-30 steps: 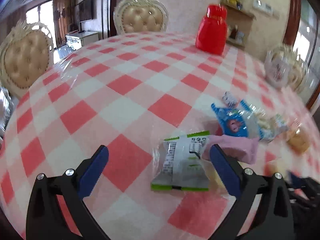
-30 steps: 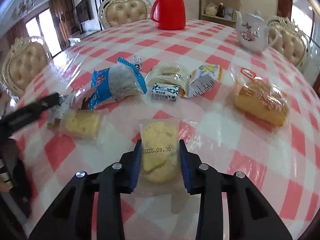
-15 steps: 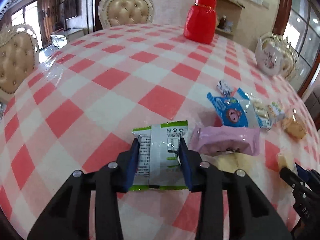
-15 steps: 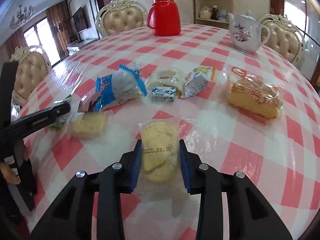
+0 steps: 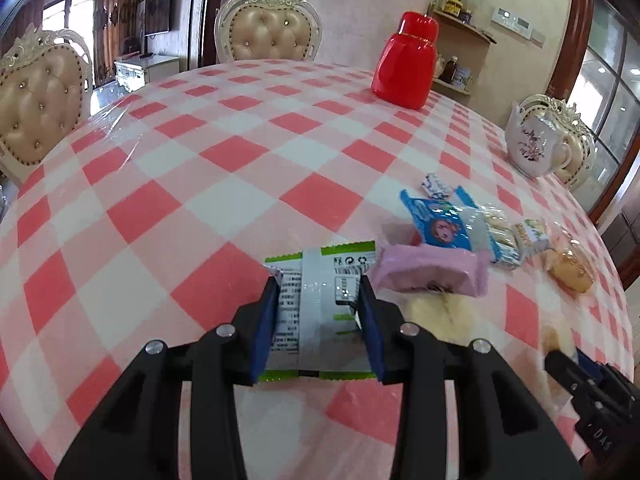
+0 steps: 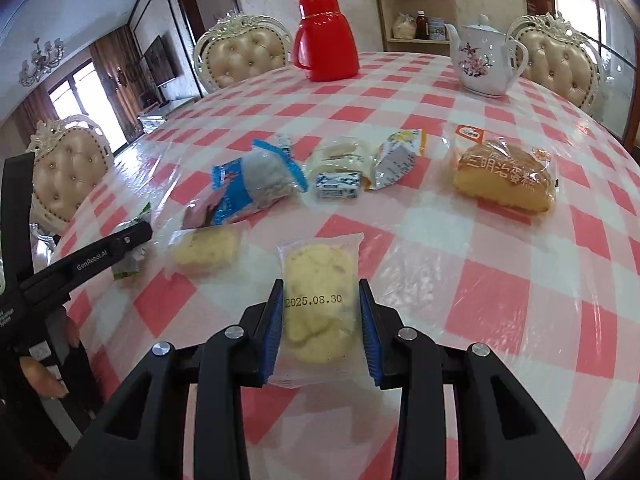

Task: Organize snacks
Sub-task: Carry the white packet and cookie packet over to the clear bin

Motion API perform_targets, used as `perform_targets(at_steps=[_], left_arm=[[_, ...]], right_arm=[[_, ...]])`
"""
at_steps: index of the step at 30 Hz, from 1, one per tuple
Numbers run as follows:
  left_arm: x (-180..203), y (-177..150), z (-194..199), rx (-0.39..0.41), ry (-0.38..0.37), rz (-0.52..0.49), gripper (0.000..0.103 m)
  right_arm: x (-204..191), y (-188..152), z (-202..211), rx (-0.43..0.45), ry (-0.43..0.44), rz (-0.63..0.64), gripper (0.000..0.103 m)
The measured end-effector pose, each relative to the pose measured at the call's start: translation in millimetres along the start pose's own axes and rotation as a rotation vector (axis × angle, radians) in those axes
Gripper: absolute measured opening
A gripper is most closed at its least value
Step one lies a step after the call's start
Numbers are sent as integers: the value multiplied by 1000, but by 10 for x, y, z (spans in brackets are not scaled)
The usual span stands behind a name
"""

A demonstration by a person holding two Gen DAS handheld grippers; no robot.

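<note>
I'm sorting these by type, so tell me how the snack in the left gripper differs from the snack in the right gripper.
The green-edged white packet in the left gripper is opaque and covered in printed text with a barcode; the clear cookie packet in the right gripper shows its pale yellow cookie and bears only the date 2025.08.30. The left one has green edges, the right one none. Both are small sealed packets pinched between blue pads.

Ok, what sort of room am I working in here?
Most likely a home dining room: a round table under a red-and-white checked cloth, ornate tufted chairs around it, and a floral teapot beside a red thermos. A shelf of jars stands behind.
</note>
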State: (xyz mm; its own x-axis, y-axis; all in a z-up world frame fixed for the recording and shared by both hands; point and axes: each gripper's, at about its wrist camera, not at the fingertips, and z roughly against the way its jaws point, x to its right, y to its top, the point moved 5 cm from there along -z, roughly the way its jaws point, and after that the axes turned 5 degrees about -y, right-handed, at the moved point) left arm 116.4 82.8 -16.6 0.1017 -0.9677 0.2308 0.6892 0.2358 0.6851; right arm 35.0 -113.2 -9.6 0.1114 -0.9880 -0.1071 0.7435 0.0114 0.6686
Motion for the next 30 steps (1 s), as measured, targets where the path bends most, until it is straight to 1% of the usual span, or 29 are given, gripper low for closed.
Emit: perform_targets(at_steps=[3,8,13,22,30], left_arm=[[55,-49,191,50,3,8,39],[208,-199,415,86,-22,0,39],[379,-392,523,80,-51,-27,39],[568,-634,697,78,-81,-71,39],[725,-918,872,39,-96,-137,39]], right_arm=[[-16,-42,58,7,5,-9,35],[-12,-106,166,24,22,-32,35],[-7,-185,230,23,26,-45,35],[-50,-380,440,43,42,-57,35],[27,-632,667,52,68,-110,35]])
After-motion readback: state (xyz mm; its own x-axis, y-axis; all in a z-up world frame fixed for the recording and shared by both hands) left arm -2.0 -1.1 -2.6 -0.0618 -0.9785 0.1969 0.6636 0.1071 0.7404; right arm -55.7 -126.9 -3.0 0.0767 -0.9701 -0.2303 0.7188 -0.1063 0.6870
